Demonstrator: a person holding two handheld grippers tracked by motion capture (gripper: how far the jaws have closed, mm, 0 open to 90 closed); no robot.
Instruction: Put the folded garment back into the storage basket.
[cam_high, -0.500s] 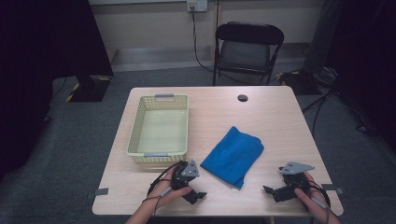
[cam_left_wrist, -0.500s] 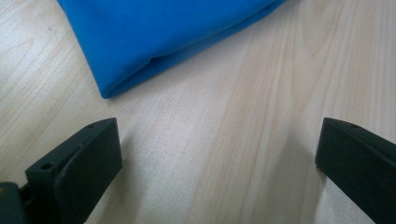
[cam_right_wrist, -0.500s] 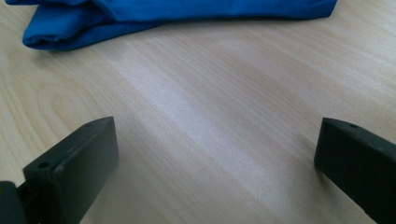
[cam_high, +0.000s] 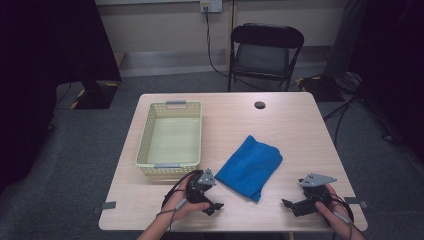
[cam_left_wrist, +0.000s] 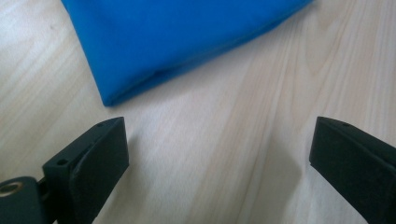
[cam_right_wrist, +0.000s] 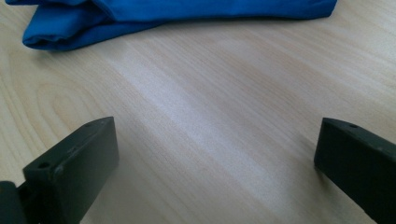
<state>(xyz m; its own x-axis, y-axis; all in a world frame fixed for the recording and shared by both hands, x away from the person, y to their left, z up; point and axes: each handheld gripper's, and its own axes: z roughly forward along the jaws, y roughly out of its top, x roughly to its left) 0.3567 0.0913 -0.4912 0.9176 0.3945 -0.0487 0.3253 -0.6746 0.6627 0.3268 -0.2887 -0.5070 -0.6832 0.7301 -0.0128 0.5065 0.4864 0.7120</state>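
A folded blue cloth is laid flat on the wooden worktop, right of centre and toward the near edge. A pale yellow basket is placed near the worktop's left edge, just beside the cloth but apart from it. A small dark round hole is seen near the far edge.

The left gripper is held near the near edge, just in front of the basket, beside the cloth's near-left edge. In the left gripper view its jaws are spread wide over bare wood, with a folded corner of the cloth lying just ahead.

The right gripper is held near the near right corner. In the right gripper view its jaws are likewise spread apart, nothing between them, the cloth farther ahead.
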